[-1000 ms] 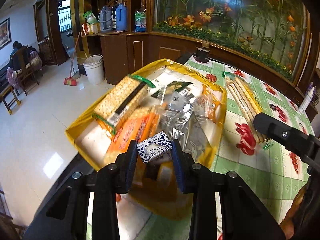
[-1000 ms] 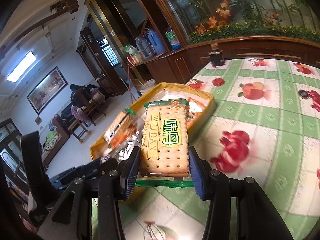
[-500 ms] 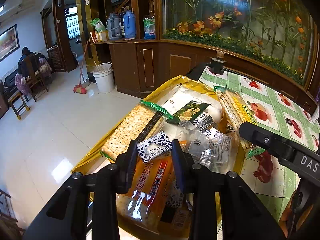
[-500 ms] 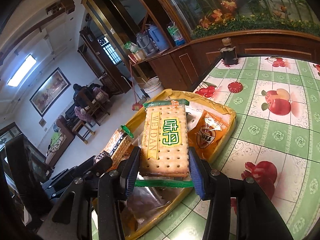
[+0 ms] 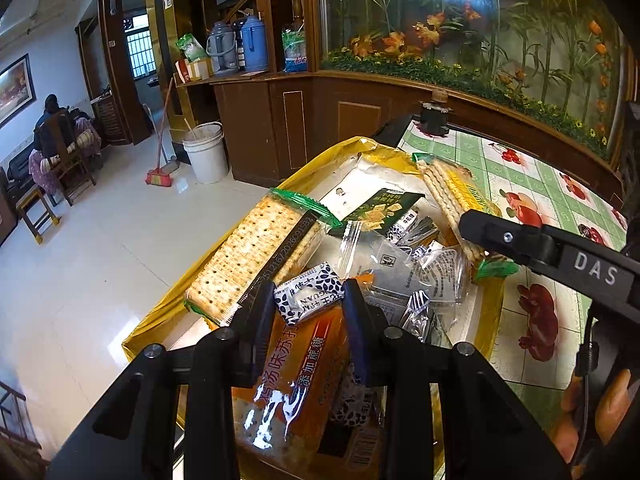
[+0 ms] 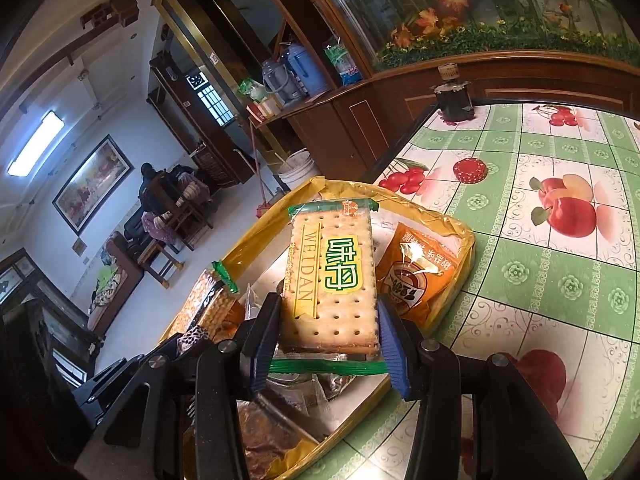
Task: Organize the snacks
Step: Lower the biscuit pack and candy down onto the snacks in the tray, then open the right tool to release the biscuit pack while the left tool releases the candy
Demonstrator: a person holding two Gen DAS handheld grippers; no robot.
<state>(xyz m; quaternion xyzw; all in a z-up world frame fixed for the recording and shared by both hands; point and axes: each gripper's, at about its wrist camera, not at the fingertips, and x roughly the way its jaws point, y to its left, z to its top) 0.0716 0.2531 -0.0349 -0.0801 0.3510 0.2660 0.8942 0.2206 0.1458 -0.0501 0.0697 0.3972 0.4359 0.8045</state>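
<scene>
- Tray: glossy gold foil, crinkled at rim.
- Cracker pack: clear shiny plastic wrap, green crimped ends.
- Small candy: glossy printed wrapper.
- Counter cover: smooth, shiny printed vinyl.
- Left gripper: matt black plastic, metal screws.
- Floor: polished tile.

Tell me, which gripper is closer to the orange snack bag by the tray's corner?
Right. The right gripper, holding the Weidan crackers, sits beside the orange bag; the left gripper is across the tray.

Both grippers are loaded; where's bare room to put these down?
The yellow tray is crowded, with only a small silver patch at its far end. The green fruit tablecloth right of the tray is bare, up to the red disc.
</scene>
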